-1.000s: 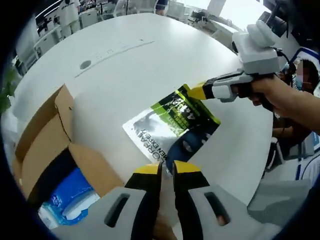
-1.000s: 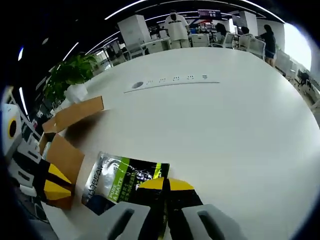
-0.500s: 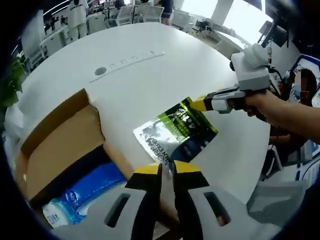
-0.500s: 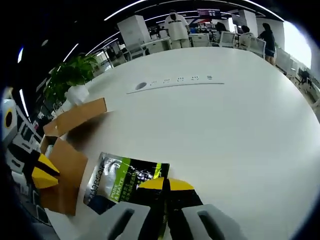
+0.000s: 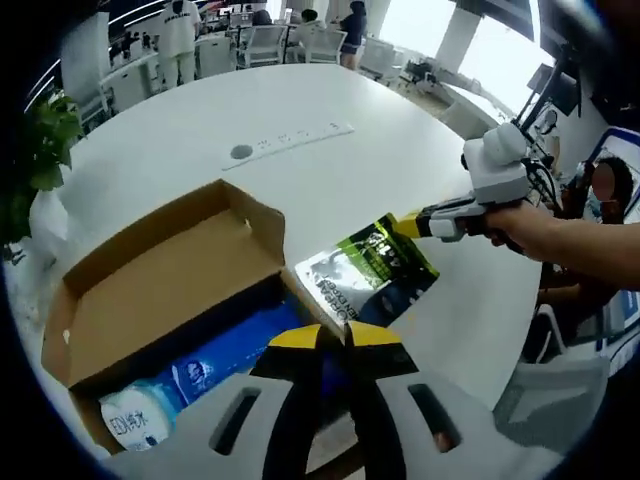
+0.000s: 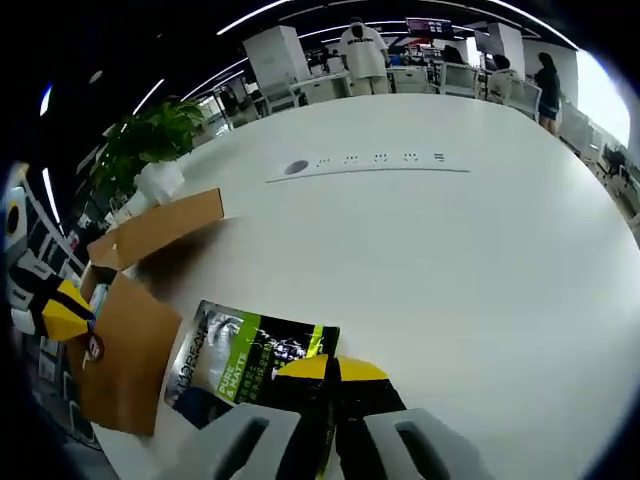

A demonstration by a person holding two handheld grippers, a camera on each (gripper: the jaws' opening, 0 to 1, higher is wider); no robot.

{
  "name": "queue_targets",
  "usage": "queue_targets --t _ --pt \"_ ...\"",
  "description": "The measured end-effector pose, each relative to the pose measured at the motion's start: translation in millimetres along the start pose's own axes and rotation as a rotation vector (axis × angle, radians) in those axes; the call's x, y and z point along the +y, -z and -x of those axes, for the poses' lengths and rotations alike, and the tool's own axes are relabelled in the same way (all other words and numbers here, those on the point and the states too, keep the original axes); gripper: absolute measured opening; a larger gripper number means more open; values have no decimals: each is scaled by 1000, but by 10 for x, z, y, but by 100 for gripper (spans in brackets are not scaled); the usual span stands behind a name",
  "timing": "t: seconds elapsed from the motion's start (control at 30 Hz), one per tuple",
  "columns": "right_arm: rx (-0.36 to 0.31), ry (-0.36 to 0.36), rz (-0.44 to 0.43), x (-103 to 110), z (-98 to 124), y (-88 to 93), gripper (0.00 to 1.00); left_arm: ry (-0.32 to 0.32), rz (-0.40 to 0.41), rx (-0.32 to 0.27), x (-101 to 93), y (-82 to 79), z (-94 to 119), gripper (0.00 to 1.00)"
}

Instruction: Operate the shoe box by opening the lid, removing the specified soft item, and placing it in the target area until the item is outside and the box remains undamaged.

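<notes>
An open cardboard shoe box (image 5: 150, 290) lies on the white table, its lid folded back, with a blue soft pack (image 5: 205, 370) inside. A green, black and silver pouch (image 5: 368, 272) lies flat on the table just right of the box. My right gripper (image 5: 408, 226) is shut on the pouch's far corner. In the right gripper view the pouch (image 6: 240, 355) runs from the box (image 6: 125, 355) to my right gripper (image 6: 333, 370). My left gripper (image 5: 335, 338) hangs shut over the box's near right corner with nothing in it, and its yellow tip (image 6: 66, 310) shows beside the box.
The round white table (image 6: 450, 260) has a socket strip (image 6: 380, 160) far across it. A potted plant (image 6: 150, 140) stands beyond the box. A person's hand (image 5: 540, 235) holds my right gripper. Desks, chairs and people stand in the background.
My left gripper has drawn back and away from the pouch, so more of the box and the blue pack shows. My right gripper stays shut on the pouch, which has not moved.
</notes>
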State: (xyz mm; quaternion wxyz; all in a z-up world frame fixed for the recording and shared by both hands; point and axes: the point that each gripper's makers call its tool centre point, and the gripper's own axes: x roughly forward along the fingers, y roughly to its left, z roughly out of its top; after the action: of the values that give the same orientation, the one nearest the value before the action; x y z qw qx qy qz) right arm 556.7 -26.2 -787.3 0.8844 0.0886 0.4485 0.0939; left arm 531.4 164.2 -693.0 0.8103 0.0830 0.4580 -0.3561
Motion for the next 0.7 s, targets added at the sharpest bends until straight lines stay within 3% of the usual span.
queue_targets --t 0.47,0.7 --pt "31 1 74 49 -17 29 0 -60 65 -25 395 207 238 8" --pt "11 1 112 56 47 -28 3 -83 87 -28 562 315 314 9"
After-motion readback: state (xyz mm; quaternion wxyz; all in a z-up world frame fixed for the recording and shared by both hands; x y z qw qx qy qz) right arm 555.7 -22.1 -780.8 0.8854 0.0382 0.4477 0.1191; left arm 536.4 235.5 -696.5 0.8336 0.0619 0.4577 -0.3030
